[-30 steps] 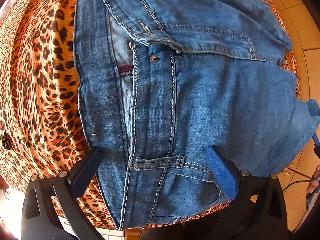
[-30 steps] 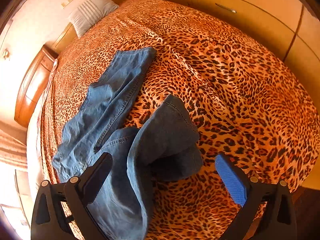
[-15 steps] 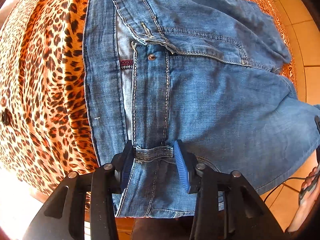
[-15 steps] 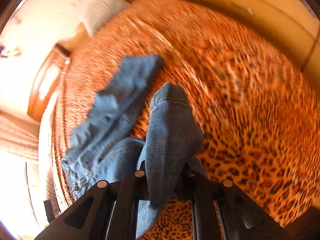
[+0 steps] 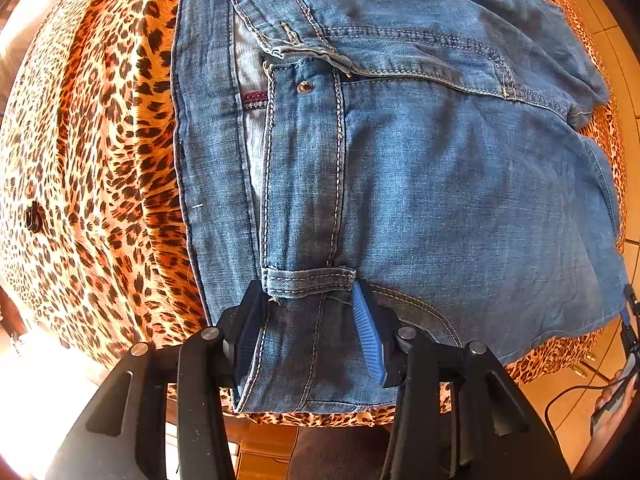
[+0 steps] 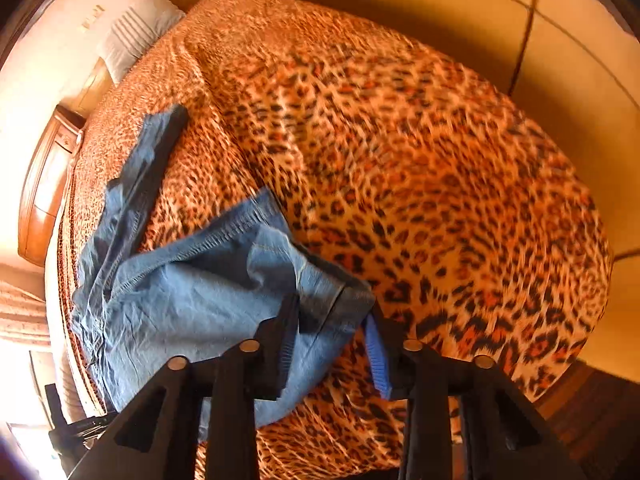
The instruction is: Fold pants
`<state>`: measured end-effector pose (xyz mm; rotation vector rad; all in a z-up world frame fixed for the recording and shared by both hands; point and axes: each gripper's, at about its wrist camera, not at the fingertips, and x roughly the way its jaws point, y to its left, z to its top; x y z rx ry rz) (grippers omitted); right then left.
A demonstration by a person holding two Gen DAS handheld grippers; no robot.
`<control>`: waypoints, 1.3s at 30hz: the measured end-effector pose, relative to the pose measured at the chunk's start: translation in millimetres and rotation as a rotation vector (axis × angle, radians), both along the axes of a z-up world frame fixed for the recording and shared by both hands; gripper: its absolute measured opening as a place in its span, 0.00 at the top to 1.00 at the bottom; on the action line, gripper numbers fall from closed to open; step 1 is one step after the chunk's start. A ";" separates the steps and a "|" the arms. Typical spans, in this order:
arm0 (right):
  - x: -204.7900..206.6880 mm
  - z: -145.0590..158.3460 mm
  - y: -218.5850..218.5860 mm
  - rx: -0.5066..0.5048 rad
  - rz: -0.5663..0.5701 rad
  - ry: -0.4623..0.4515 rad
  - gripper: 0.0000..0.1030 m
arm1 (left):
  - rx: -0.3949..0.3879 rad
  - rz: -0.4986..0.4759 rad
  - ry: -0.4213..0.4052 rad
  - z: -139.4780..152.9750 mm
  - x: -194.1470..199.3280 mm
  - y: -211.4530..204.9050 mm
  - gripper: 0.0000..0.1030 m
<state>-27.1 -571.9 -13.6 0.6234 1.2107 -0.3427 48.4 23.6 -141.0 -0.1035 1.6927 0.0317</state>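
Observation:
Blue denim jeans [image 5: 420, 168] lie on a leopard-print bedspread [image 5: 92, 160]. In the left wrist view the waistband with a belt loop [image 5: 310, 280] and rivet fills the frame. My left gripper [image 5: 308, 320] is shut on the waistband just below that loop. In the right wrist view my right gripper [image 6: 332, 320] is shut on the hem end of one trouser leg [image 6: 224, 288], held above the bed. The other leg [image 6: 136, 184] lies flat, stretching away to the far left.
The bedspread [image 6: 420, 184] covers a large bed. A striped pillow [image 6: 132, 36] and a wooden headboard [image 6: 48, 184] are at the far left. Wardrobe doors [image 6: 560, 80] stand beyond the bed. Tiled floor and a cable [image 5: 568, 396] show at lower right in the left wrist view.
Both grippers went from open to shut on the denim. The right gripper then lifted the leg end and carried it leftward; the left one stays at the waistband.

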 end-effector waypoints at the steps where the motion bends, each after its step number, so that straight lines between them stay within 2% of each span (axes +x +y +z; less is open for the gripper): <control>1: 10.6 3.5 3.1 -0.001 0.043 -0.016 0.40 | 0.005 0.002 0.005 -0.8 -0.2 -0.1 0.55; 2: 20.9 4.9 5.5 -0.013 0.079 -0.024 0.36 | 0.008 0.005 0.012 -1.4 0.7 -0.2 0.55; 5: 53.5 10.6 12.5 -0.111 0.147 -0.070 0.37 | 0.017 0.007 0.027 -4.2 -3.2 -6.2 0.54; 6: 63.5 10.8 11.6 -0.138 0.155 -0.094 0.36 | 0.021 0.007 0.026 -13.4 5.8 -4.0 0.54; 7: 75.1 4.3 10.3 -0.139 0.176 -0.083 0.35 | 0.026 0.007 0.029 -11.8 15.0 0.0 0.54; 8: 88.1 -7.6 9.4 -0.131 0.200 -0.031 0.35 | 0.028 0.009 0.031 -18.7 13.8 -1.5 0.54; 10: 102.7 -29.9 8.7 -0.129 0.241 0.053 0.37 | 0.025 0.018 0.033 -13.2 9.9 4.1 0.54; 13: 95.3 -49.5 11.3 -0.104 0.305 0.101 0.46 | 0.020 0.033 0.020 -6.0 6.9 6.3 0.53; 14: 97.5 -55.0 13.7 -0.100 0.322 0.113 0.64 | 0.023 0.037 0.018 -6.6 6.0 7.5 0.53; 15: 100.8 -57.4 16.6 -0.096 0.344 0.119 0.92 | 0.025 0.045 0.012 -5.5 5.4 7.8 0.53; 16: 104.2 -58.1 19.4 -0.105 0.363 0.127 0.93 | 0.024 0.056 -0.004 -2.3 5.2 8.2 0.53; 18: 112.3 -43.9 19.8 -0.143 0.381 0.079 0.95 | 0.022 0.075 -0.050 10.1 6.6 12.7 0.53; 21: 125.6 -8.8 -2.2 -0.178 0.253 -0.051 1.00 | 0.024 0.092 -0.065 11.8 12.2 15.5 0.50; 22: 132.5 -9.2 -9.8 -0.184 0.230 -0.034 1.00 | 0.034 0.097 -0.053 8.5 14.0 16.7 0.50; 25: 153.0 -32.2 -25.5 -0.244 0.198 0.145 0.94 | 0.006 0.122 -0.047 9.3 19.0 23.2 0.50; 26: 153.7 -29.8 -30.8 -0.233 0.182 0.130 0.94 | 0.000 0.131 -0.074 15.7 22.4 27.9 0.50; 28: 158.8 -18.0 -37.1 -0.127 0.165 0.017 0.94 | 0.010 0.153 -0.139 32.8 36.8 44.5 0.50; 29: 167.8 -13.6 -35.8 -0.096 0.167 -0.010 0.93 | 0.016 0.170 -0.161 40.8 47.4 54.3 0.50; 31: 192.4 -11.3 -26.0 -0.071 0.197 -0.026 0.82 | 0.001 0.233 -0.197 55.2 73.7 78.6 0.47; 33: 219.2 -13.9 -12.8 -0.042 0.228 -0.032 0.67 | -0.023 0.301 -0.234 63.5 101.8 103.2 0.34; 34: 229.4 -16.2 -7.5 -0.015 0.239 -0.032 0.64 | -0.029 0.337 -0.241 63.7 114.7 114.6 0.26; 35: 241.9 -20.7 -2.2 0.016 0.240 -0.029 0.58 | -0.039 0.372 -0.241 61.5 126.3 124.4 0.25; 39: 272.4 -37.6 16.2 0.136 0.177 -0.010 0.56 | -0.146 0.497 -0.181 33.2 155.0 142.6 0.25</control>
